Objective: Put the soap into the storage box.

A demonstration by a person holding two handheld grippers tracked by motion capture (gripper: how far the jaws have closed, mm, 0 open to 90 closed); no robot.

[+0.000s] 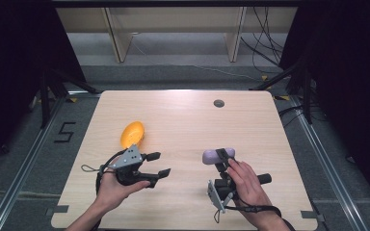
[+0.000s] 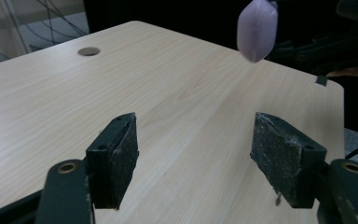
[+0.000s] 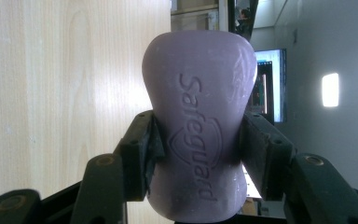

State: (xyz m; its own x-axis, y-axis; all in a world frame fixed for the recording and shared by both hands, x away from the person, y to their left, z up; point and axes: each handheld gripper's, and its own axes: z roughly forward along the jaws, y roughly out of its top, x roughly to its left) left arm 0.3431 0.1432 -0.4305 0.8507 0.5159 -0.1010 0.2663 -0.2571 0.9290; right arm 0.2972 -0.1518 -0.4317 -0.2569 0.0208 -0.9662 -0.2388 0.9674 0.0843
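The right claw (image 1: 225, 161) was pinching a purple bar of soap (image 1: 218, 155), and in the right gripper view the two black jaws pressed against the narrow middle of the soap (image 3: 199, 135) from both sides, with the word "Safeguard" stamped on the face turned to the camera. The soap stuck out past the tips of this claw, and most of its body was in front of the jaws. It seemed lifted from the light wooden surface (image 1: 188, 120), because in the left gripper view the soap (image 2: 257, 29) hung above the far part of the surface (image 2: 168, 93). The person's right hand (image 1: 248, 185) held the body of that gripper behind the claw. The left claw (image 1: 158, 164) was spread, with nothing between its jaws; in the left gripper view its two dark pads (image 2: 116, 156) stood well apart over bare wood. The purple soap was far ahead of this claw and a little to one side. An orange, rounded object (image 1: 132, 134) lay on the surface just behind the left claw, near the grey plate of that gripper. The left hand (image 1: 113, 187) gripped the handle below it.
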